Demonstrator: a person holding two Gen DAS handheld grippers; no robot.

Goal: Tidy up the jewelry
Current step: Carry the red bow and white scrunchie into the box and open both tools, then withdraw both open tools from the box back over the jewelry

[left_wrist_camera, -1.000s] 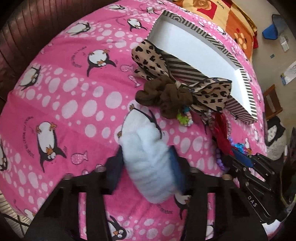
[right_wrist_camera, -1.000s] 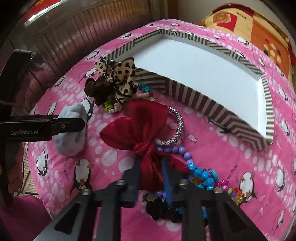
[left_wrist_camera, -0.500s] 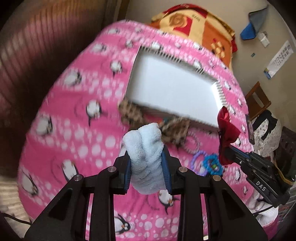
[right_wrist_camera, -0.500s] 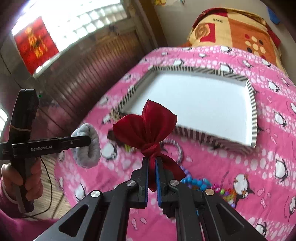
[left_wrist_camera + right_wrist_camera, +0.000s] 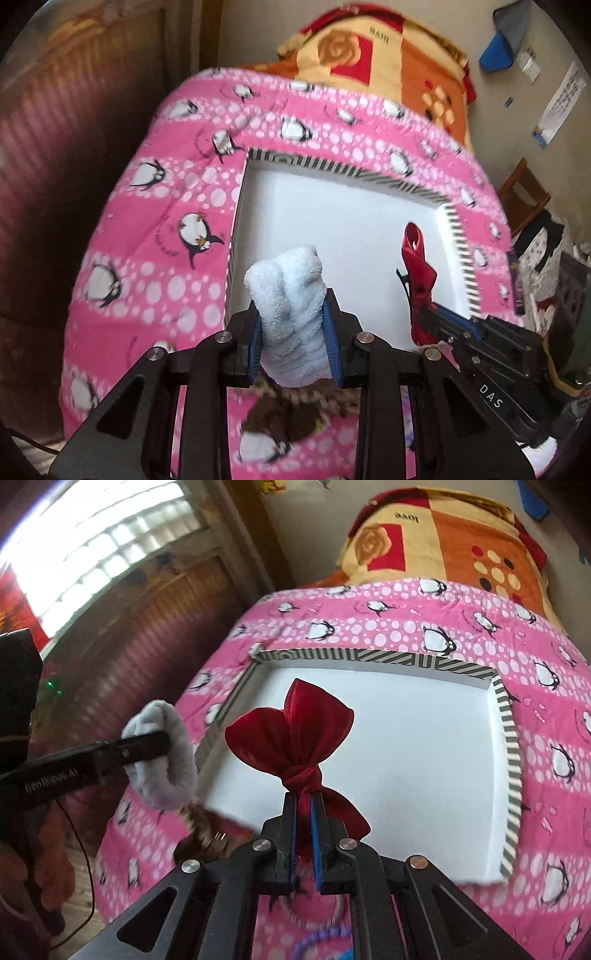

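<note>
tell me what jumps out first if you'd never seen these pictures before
The red satin bow stands out first, pinched at its knot in the right gripper and held up over the white floor of the striped-edged tray. Beside it, the left gripper is clamped on a fluffy pale blue scrunchie at the tray's near-left corner. Under everything lies a loud pink penguin blanket.

The leopard-print bow [image 5: 314,397] and brown scrunchie [image 5: 275,421] sit blurred — half hidden behind the left claw [image 5: 293,328].

A bed's pink penguin blanket [image 5: 406,605] carries a striped-rimmed white tray [image 5: 511,738] and, near its front wall, a leopard-print bow [image 5: 306,397]
</note>
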